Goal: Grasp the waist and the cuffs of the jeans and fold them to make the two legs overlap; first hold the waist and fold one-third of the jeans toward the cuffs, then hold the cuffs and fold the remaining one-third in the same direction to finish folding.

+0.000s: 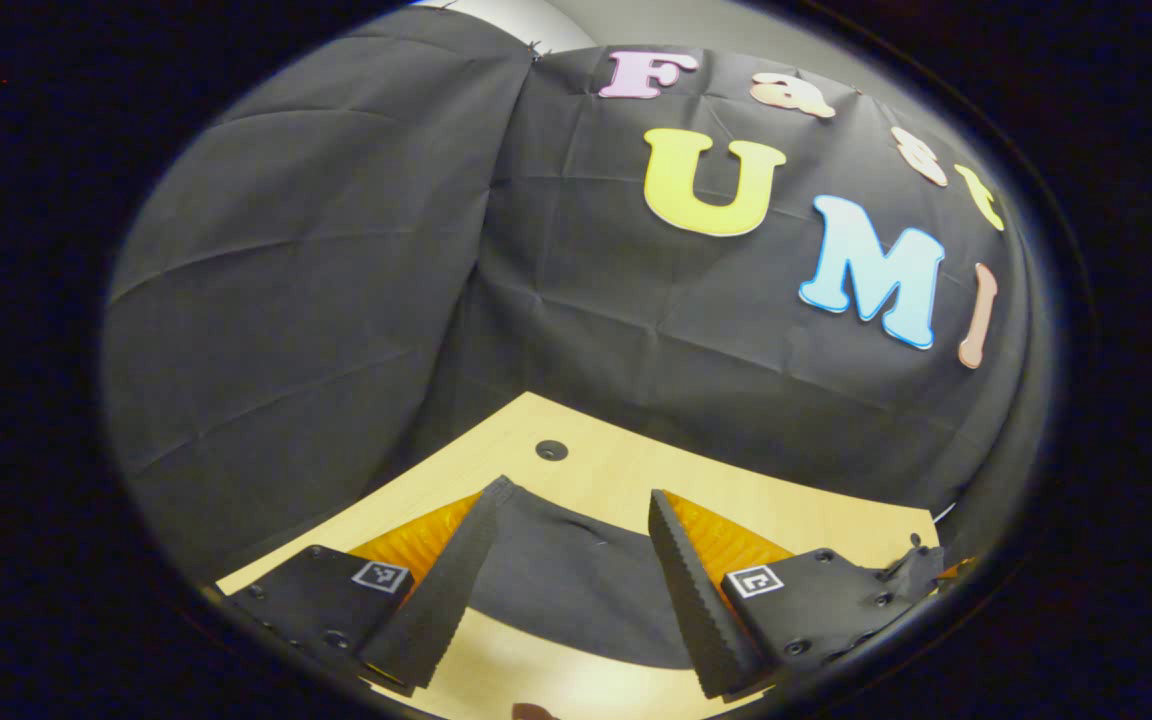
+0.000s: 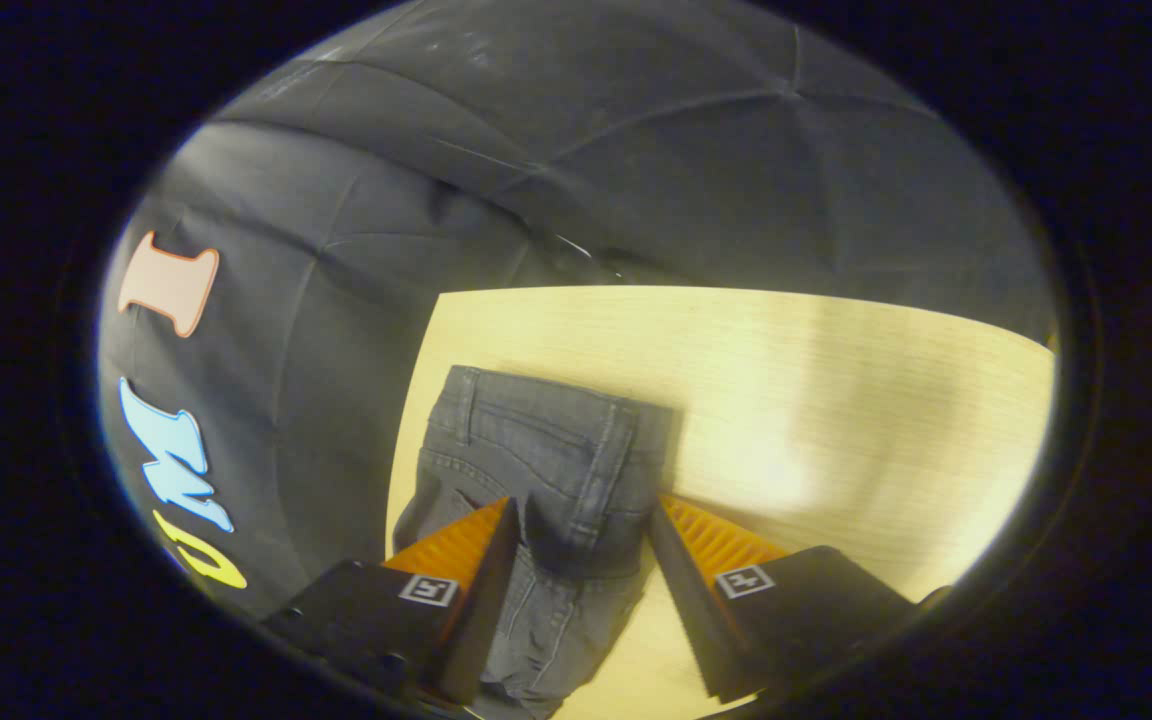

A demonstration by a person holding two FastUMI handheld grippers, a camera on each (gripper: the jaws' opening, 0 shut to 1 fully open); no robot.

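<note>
Dark grey jeans (image 2: 546, 470) lie flat on the light wooden table (image 2: 816, 400) in the right gripper view, with the waistband and belt loops at the far end. My right gripper (image 2: 581, 515) hovers open over the seat of the jeans, one finger on each side of it. In the left gripper view, a dark end of the jeans (image 1: 576, 580) lies on the table (image 1: 616, 470) between the fingers. My left gripper (image 1: 576, 495) is open above it. Which end of the jeans this is stays unclear.
The black cloth wall (image 1: 336, 300) closes in the table on the far and left sides. A round cable hole (image 1: 551, 450) sits in the tabletop just beyond the cloth. To the right of the jeans in the right gripper view stretches bare wood.
</note>
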